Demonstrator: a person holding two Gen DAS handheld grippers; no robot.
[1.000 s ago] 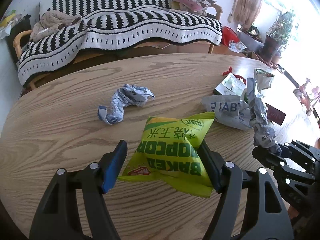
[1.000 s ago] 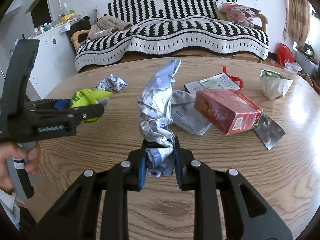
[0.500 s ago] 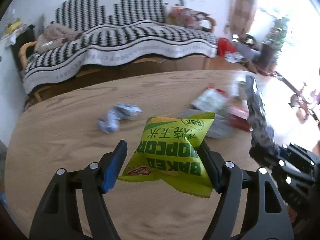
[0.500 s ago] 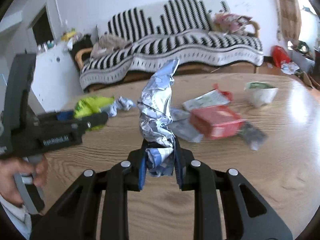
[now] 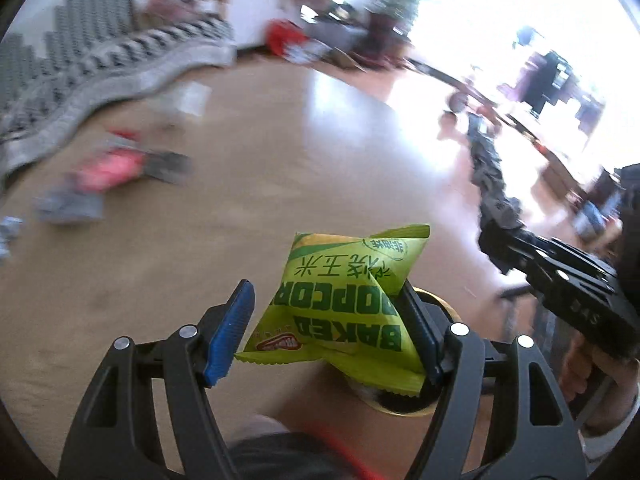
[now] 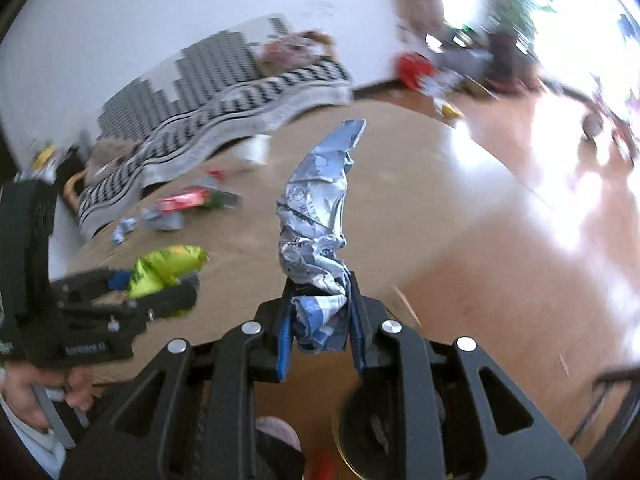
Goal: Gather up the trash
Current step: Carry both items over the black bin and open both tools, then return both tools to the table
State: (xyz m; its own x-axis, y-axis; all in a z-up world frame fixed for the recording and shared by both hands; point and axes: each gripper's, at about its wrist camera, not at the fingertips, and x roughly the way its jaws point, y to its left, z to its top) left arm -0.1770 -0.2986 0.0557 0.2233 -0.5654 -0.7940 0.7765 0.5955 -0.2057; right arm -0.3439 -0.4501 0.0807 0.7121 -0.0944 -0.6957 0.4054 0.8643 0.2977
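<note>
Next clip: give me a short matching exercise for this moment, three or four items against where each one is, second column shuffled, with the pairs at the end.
Items:
1. green popcorn bag
2. crumpled silver-blue wrapper
3. red box
4. gold-rimmed bin

Places:
A. lying on the wooden table
B. on the floor under the grippers, past the table edge
C. clamped in the right gripper
D. between the fingers of the left gripper

Pairs: 1-D, 2-C, 3-A, 4-B
</note>
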